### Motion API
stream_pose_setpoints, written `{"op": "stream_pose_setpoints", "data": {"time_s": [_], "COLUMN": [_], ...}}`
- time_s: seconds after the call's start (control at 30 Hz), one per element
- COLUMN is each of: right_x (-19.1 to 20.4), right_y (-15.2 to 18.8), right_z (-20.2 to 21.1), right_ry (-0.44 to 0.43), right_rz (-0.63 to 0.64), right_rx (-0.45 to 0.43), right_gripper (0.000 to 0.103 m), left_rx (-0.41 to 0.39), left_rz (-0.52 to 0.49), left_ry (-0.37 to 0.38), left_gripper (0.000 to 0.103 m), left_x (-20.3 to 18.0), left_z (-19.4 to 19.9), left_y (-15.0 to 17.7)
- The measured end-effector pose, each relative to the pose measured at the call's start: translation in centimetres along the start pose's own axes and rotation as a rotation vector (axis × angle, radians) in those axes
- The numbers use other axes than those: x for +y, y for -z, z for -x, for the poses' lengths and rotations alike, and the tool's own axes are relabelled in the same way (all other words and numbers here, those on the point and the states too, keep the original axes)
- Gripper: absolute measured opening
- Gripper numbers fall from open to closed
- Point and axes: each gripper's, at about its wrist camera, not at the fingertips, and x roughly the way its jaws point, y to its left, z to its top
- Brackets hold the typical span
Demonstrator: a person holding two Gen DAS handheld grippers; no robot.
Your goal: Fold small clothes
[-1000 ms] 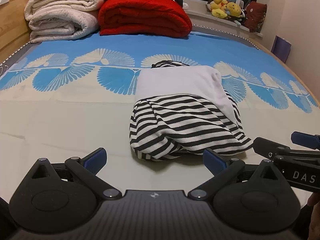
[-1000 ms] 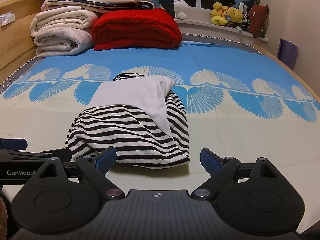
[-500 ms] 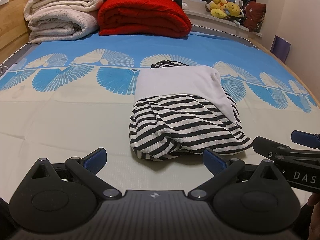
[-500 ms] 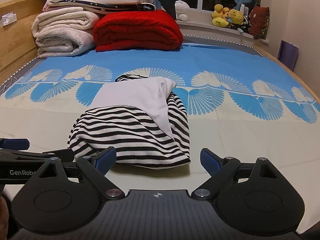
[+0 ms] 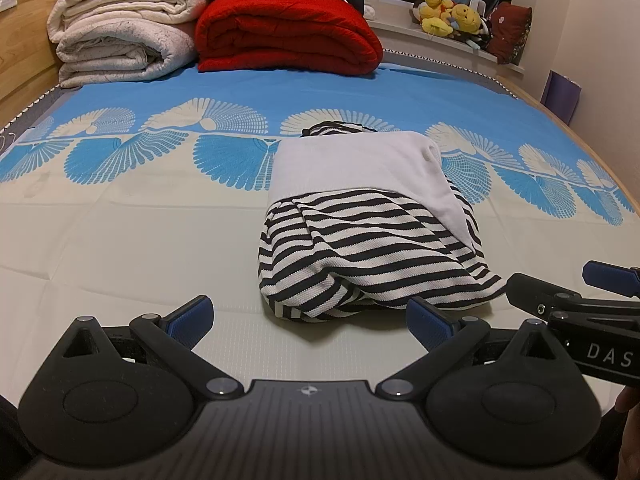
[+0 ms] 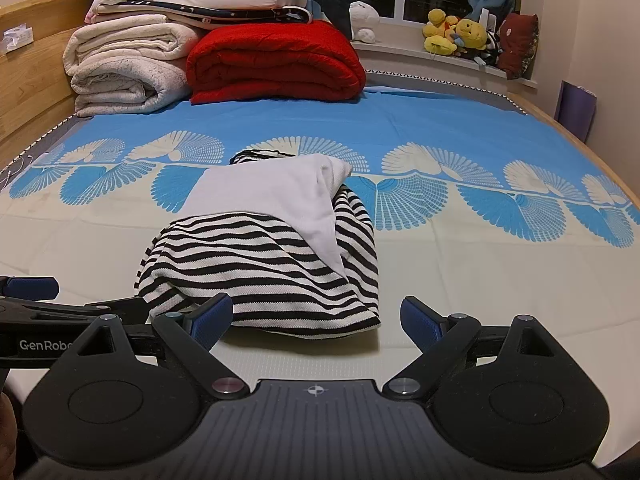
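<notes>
Left wrist view: one small garment lies on the bed sheet (image 5: 120, 240), a black-and-white striped top (image 5: 360, 256) bundled into a rounded fold, with a plain white panel (image 5: 360, 168) of cloth lying over its far half. It sits on the cream part of the sheet, just short of the band of blue fan shapes. Behind it are two rolled cream blankets (image 5: 120, 40) stacked one on the other, one folded red blanket (image 5: 288, 36) beside them, and a small cluster of yellow plush toys (image 5: 448, 14) on the window ledge; their exact number cannot be told. Two grippers show.

Against the pictures from half a second and a second ago, the garment lies in the same heap and place. In the right wrist view the camera sits a little lower and nearer to the cloth than before; the left wrist view is nearly unchanged.

The left gripper (image 5: 308, 318) has its two blue-padded fingers (image 5: 192, 316) spread wide, holding nothing, the near striped edge lying between and just ahead of them without touching. The right gripper (image 6: 316, 318) is likewise spread wide and empty; its left pad overlaps the near hem of the striped top (image 6: 272, 272) in the picture, but contact cannot be told. Each gripper shows at the edge of the other's view, the right gripper (image 5: 576, 300) beside the garment's right corner.
</notes>
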Motion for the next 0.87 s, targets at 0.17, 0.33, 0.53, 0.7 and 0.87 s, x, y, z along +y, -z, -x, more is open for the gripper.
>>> {"op": "stream_pose_setpoints", "data": {"time_s": [0.17, 0.33, 0.53, 0.7, 0.87], "right_x": [0.02, 0.02, 0.13, 0.15, 0.15], "right_y": [0.02, 0.01, -0.01, -0.01, -0.04], "right_z": [0.03, 0.02, 0.14, 0.16, 0.15], "right_ry": [0.001, -0.002, 0.0, -0.001, 0.0], "right_rz": [0.0, 0.004, 0.003, 0.002, 0.001], "right_rx": [0.0, 0.0, 0.0, 0.001, 0.001], "right_gripper": [0.091, 0.091, 0.091, 0.091, 0.091], "left_rx": [-0.001, -0.001, -0.001, -0.002, -0.003], "left_rz": [0.0, -0.001, -0.001, -0.002, -0.003], "left_ry": [0.001, 0.0, 0.0, 0.001, 0.001], "left_gripper": [0.102, 0.102, 0.102, 0.102, 0.102], "left_x": [-0.03, 0.02, 0.06, 0.06, 0.18], "left_z": [0.0, 0.02, 0.05, 0.05, 0.04], "left_y": [0.0, -0.05, -0.09, -0.07, -0.12]}}
